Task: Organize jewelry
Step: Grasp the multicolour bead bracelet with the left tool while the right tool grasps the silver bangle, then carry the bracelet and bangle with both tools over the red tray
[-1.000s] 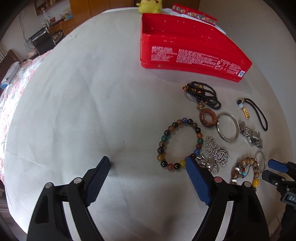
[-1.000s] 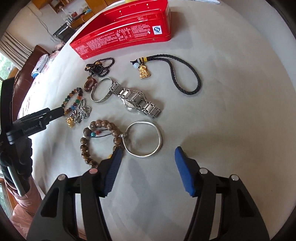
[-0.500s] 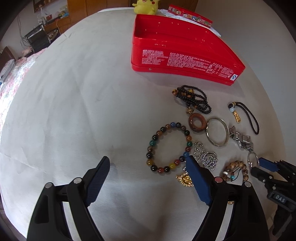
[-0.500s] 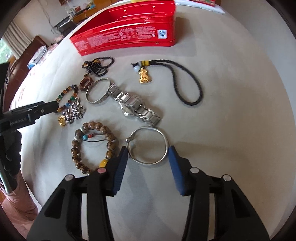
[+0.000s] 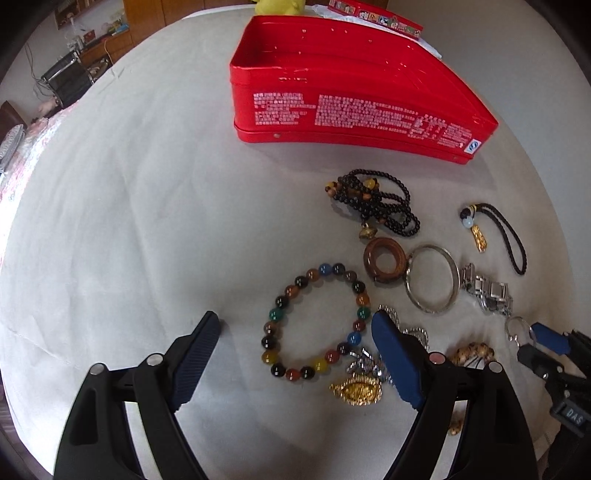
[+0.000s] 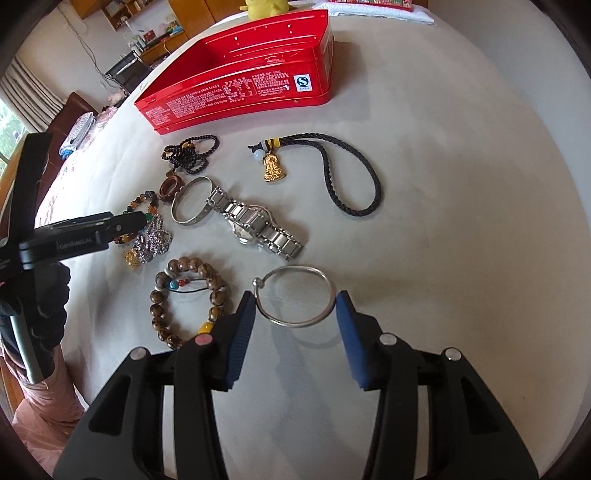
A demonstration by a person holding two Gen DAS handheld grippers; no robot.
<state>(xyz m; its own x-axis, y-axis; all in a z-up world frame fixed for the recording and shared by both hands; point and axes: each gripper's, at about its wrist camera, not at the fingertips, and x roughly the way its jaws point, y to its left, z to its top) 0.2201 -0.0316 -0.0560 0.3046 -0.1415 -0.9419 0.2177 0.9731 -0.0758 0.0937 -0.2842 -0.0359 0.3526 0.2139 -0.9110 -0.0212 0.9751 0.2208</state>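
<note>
Jewelry lies scattered on a white cloth in front of an open red tin (image 5: 354,92), which also shows in the right wrist view (image 6: 240,96). My left gripper (image 5: 295,350) is open, its jaws straddling a multicoloured bead bracelet (image 5: 314,319). My right gripper (image 6: 295,317) is open, its jaws either side of a thin silver bangle (image 6: 295,297), not gripping it. A silver watch (image 6: 255,225), a wooden bead bracelet (image 6: 188,302), a wide silver bangle (image 5: 432,282), a brown ring (image 5: 384,260), a black bead necklace (image 5: 373,201) and a black cord with gold charm (image 6: 325,170) lie between.
A silver chain with a gold pendant (image 5: 358,391) lies by my left gripper's right finger. A yellow plush toy (image 6: 264,7) and a flat red box (image 5: 376,16) sit behind the tin. Furniture stands beyond the table's far left edge.
My left gripper moved forward over the multicoloured bead bracelet. My right gripper moved forward and narrowed, so the thin silver bangle now sits between its jaws.
</note>
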